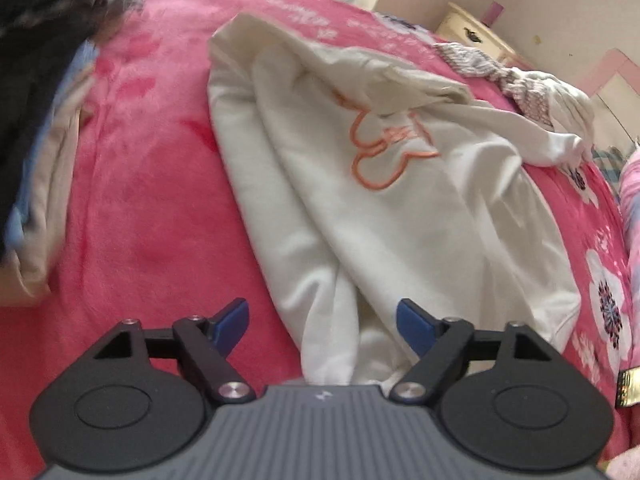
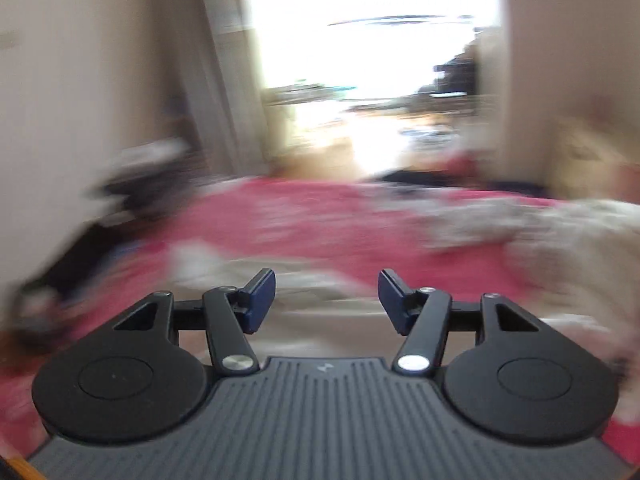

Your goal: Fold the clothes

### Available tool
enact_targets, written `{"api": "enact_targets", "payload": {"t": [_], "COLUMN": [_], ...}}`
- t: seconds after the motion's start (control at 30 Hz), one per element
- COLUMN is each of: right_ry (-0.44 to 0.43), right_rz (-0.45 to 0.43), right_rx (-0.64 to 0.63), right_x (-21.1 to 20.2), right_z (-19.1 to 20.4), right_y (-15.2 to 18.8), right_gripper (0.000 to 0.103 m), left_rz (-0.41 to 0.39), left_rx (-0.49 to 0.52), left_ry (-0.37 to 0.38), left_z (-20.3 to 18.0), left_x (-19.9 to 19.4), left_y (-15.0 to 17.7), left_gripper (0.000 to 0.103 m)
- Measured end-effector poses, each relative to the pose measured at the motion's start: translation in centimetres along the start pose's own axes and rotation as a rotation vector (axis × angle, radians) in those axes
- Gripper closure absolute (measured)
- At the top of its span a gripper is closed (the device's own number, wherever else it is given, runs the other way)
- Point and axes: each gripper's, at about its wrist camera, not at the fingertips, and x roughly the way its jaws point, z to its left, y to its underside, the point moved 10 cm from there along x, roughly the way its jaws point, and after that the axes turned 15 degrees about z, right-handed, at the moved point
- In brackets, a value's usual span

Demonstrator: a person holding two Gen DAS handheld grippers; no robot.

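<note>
From the left wrist view, we look down on a cream sweatshirt (image 1: 360, 184) lying rumpled on a pink floral blanket (image 1: 152, 208). The sweatshirt carries an orange outline design (image 1: 380, 148) on its chest, and one sleeve (image 1: 532, 136) stretches away from the body toward the far right of the blanket. Its near end bunches into folds that run down between our blue fingertips. Our left gripper (image 1: 322, 326) hangs over that near end with its jaws spread apart; the cloth lies between and beneath them, and neither pad presses on it, so the tool is released. Left of the sweatshirt, at the blanket's edge, sits a stack of dark, blue and beige clothes (image 1: 36, 128), partly blurred. Beyond the sweatshirt's sleeve lies a patterned garment (image 1: 516, 80), and past it a cream-coloured cabinet (image 1: 476, 32) stands against the wall.

From the right wrist view, nearly everything is smeared by motion. We make out the pink blanket (image 2: 304, 224) as a band across the middle and pale cloth (image 2: 312, 296) just beyond our fingertips, probably the sweatshirt, though we cannot say which part. Another pale, speckled garment (image 2: 520, 224) lies to the right of it on the blanket. A bright window (image 2: 372, 64) fills the far wall. Our right gripper (image 2: 326, 300) stands with its jaws apart and nothing between them: released.
</note>
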Motion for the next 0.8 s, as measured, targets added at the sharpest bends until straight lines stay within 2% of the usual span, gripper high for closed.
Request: {"api": "enact_targets", "payload": {"t": [0.07,0.13,0.2,0.33,0.37,0.43,0.5,0.57,0.67,0.73,0.8], "right_ry": [-0.166,-0.310,-0.368,-0.402,-0.408,-0.354,-0.333,-0.305,-0.212,-0.156,-0.156], "right_rz": [0.061,0.129,0.218,0.445,0.511,0.545,0.562,0.577,0.572,0.557,0.552], "right_rx": [-0.082,-0.118,-0.132,-0.198,-0.241,-0.339,-0.393,-0.407,-0.457,-0.481,-0.458], "right_x": [1.0,3.0,6.9,15.5,16.9,18.8,20.2,21.5,22.6,23.0,23.2], "right_z": [5.0,9.2,12.6,19.3,21.2,23.4,24.8,25.3,25.1,24.5,23.6], "right_y": [0.8,2.1,4.3,10.7,12.6,15.0,16.8,18.3,20.0,20.3,20.3], "right_gripper": [0.044,0.041,0.038,0.038,0.038,0.038,0.038,0.038,0.038,0.038,0.038], "left_rz": [0.006,-0.002,-0.005,-0.018,-0.024,-0.048,-0.077,-0.112,-0.185,-0.249,-0.338], "left_rx": [-0.070,-0.103,-0.088,-0.030,-0.013,0.000,-0.006,-0.031,-0.081,-0.089,-0.097], "left_ry": [0.050,0.060,0.037,-0.058,-0.089,-0.148,-0.197,-0.205,-0.185,-0.221,-0.279], "left_z": [0.7,1.3,1.5,1.0,0.8,0.5,0.3,0.4,0.8,1.1,1.9], "left_x": [0.5,0.6,0.7,1.1,1.2,1.4,1.1,0.4,-1.5,-3.4,-6.4], "left_y": [0.3,0.5,0.5,0.6,0.6,0.7,0.7,0.5,-0.7,-2.3,-4.4], "left_gripper": [0.041,0.046,0.049,0.049,0.049,0.050,0.069,0.091,0.095,0.096,0.096]}}
